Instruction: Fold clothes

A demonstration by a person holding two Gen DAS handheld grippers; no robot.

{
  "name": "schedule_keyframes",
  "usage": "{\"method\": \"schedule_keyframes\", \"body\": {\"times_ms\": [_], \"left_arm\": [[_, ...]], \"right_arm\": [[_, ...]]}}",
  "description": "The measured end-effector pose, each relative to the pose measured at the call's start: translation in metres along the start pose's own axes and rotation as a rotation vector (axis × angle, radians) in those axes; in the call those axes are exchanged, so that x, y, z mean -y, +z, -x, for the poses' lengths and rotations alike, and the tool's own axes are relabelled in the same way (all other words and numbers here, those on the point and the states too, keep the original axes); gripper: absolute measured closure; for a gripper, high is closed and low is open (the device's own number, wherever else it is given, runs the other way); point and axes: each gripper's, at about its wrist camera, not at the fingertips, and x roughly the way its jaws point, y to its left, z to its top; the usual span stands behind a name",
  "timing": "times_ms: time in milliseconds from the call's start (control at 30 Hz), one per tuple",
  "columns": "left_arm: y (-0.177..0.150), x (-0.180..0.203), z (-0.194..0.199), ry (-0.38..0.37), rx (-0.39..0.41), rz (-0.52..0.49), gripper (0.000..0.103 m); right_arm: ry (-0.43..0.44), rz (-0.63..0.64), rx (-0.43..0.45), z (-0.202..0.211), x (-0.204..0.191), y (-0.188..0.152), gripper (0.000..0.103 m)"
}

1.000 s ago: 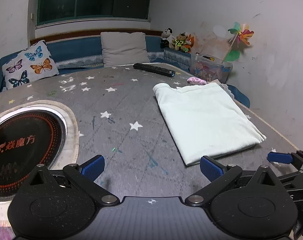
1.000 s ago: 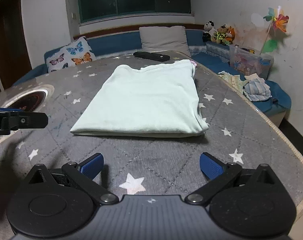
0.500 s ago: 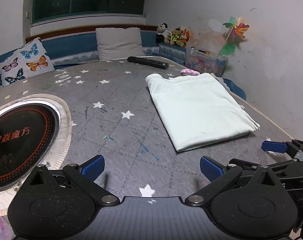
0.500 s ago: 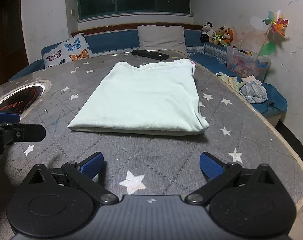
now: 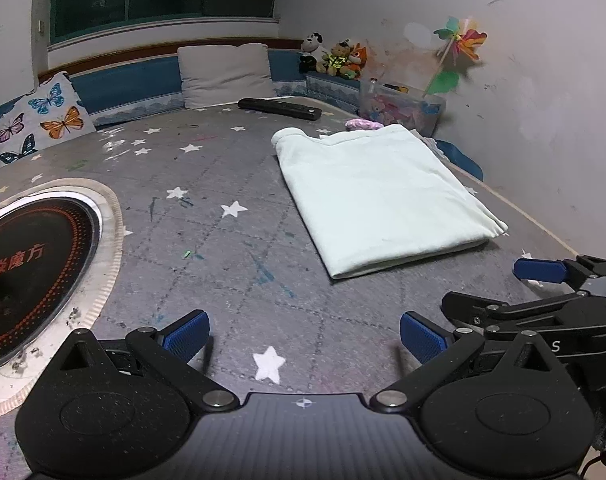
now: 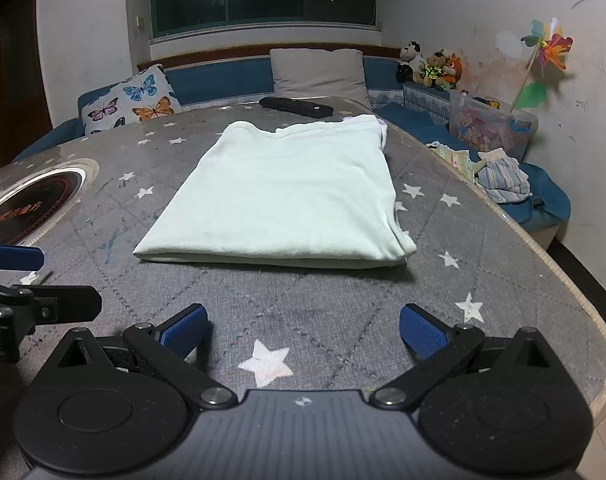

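- The folded garment [image 5: 379, 196] lies ahead and to the right of your left gripper [image 5: 305, 332] in the left wrist view, well apart from its fingers, flat on the star-patterned table [image 5: 223, 248].
- Your left gripper's blue pads stand wide apart and hold nothing; a white star on the cloth shows between them.
- Your right gripper shows at the right edge of this view, near the garment's near corner, its pads also spread.
- A clear storage box [image 5: 403, 106] by the wall holds colourful small items too blurred to name.
- The garment is pale mint, a neat rectangle with the thick folded edge facing you.
- In the right wrist view the garment [image 6: 279, 196] lies straight ahead of your right gripper [image 6: 303, 330], near but not touching.
- That gripper's jaws are spread, gripping nothing.
- The clear box [image 6: 491, 128] sits at right with bright toys inside.
- Here the garment looks smooth on top, layers stacked at the near right corner, a black remote [image 6: 295, 107] beyond its far edge.
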Motion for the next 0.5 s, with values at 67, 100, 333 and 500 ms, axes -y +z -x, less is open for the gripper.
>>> {"method": "schedule_keyframes", "body": {"times_ms": [67, 100, 333, 500], "left_arm": [[0.0, 0.002, 0.0, -0.002, -0.002, -0.004, 0.0], [0.0, 0.002, -0.001, -0.004, -0.004, -0.005, 0.0], [-0.002, 0.008, -0.002, -0.011, -0.018, -0.023, 0.0], [-0.002, 0.013, -0.001, -0.018, -0.02, -0.037, 0.0]], "right_arm": [[-0.002, -0.001, -0.003, 0.0, 0.0, 0.0, 0.0], [-0.002, -0.001, -0.004, 0.0, 0.0, 0.0, 0.0], [-0.006, 0.001, -0.005, 0.0, 0.0, -0.001, 0.0], [-0.019, -0.006, -0.007, 0.001, -0.002, -0.001, 0.0]]}}
